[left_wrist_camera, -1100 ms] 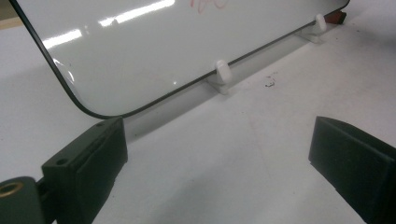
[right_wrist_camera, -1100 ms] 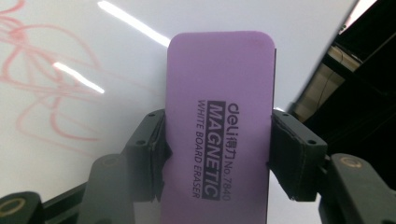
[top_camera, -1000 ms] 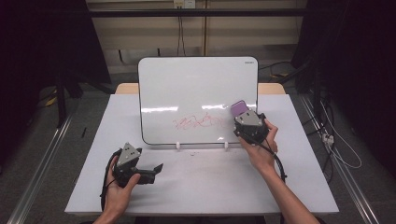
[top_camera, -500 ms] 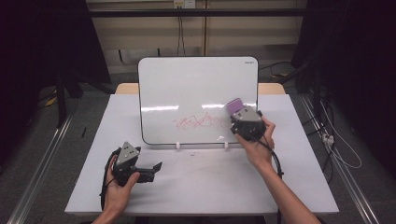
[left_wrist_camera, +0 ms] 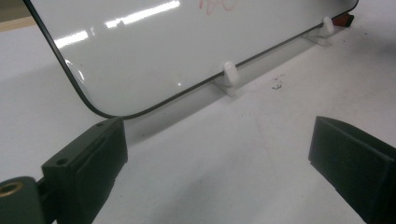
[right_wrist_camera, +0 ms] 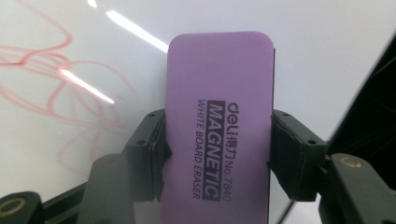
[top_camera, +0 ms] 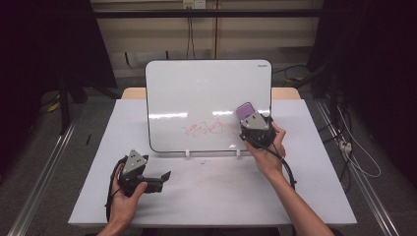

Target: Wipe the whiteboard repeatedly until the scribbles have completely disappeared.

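A whiteboard (top_camera: 206, 93) stands upright on two white clips at the table's middle, with red scribbles (top_camera: 209, 129) low on its face. My right gripper (top_camera: 248, 118) is shut on a purple magnetic eraser (top_camera: 244, 109) and holds it against the board's lower right, just right of the scribbles. In the right gripper view the eraser (right_wrist_camera: 217, 135) sits between both pads, with the red scribbles (right_wrist_camera: 60, 88) to its left. My left gripper (top_camera: 164, 176) rests low over the table at front left, its jaws wide apart with nothing between them (left_wrist_camera: 219, 172).
The white table (top_camera: 211, 196) spreads in front of the board. A white clip (left_wrist_camera: 229, 77) holds the board's lower edge, and a second clip (left_wrist_camera: 327, 28) stands farther along. Metal rails (top_camera: 44, 167) run along the floor beside the table.
My right gripper has carried the eraser a little to the left along the board, toward the red scribbles. The left gripper has stayed in place.
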`<control>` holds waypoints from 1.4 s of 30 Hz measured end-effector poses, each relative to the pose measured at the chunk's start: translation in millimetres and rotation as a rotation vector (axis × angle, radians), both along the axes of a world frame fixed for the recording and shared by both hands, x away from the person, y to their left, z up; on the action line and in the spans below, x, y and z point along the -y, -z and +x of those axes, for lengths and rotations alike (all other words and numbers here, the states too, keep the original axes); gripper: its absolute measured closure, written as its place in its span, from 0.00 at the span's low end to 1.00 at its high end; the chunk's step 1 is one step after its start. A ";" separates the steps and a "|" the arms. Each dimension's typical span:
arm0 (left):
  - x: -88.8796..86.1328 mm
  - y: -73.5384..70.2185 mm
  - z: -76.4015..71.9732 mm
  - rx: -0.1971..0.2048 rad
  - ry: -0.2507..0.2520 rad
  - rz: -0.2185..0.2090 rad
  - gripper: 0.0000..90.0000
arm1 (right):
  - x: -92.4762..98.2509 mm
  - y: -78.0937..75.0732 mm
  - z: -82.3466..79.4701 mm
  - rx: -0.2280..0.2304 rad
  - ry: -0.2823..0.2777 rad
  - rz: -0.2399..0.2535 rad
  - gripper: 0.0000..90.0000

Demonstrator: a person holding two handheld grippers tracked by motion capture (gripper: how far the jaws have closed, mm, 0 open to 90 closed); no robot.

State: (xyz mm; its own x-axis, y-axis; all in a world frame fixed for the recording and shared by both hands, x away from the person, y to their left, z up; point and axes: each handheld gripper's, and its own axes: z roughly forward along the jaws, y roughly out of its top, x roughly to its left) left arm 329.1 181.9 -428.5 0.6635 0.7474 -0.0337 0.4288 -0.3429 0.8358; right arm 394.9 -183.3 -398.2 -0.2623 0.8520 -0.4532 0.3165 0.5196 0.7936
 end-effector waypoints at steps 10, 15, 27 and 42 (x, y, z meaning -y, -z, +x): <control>1.1 -0.4 -0.5 -0.001 0.004 -0.006 0.05 | -33.2 10.2 -5.5 -0.007 -0.071 -0.021 0.46; 1.7 -0.5 0.2 -0.002 0.013 0.003 0.05 | -48.1 14.5 -8.0 -0.023 -0.101 -0.017 0.46; 1.2 -0.2 0.2 0.001 0.009 -0.002 0.05 | -50.8 12.5 -4.2 -0.037 -0.138 -0.003 0.46; 0.5 -0.3 0.0 -0.003 0.005 0.001 0.05 | -19.8 -16.1 18.4 0.018 -0.014 0.032 0.46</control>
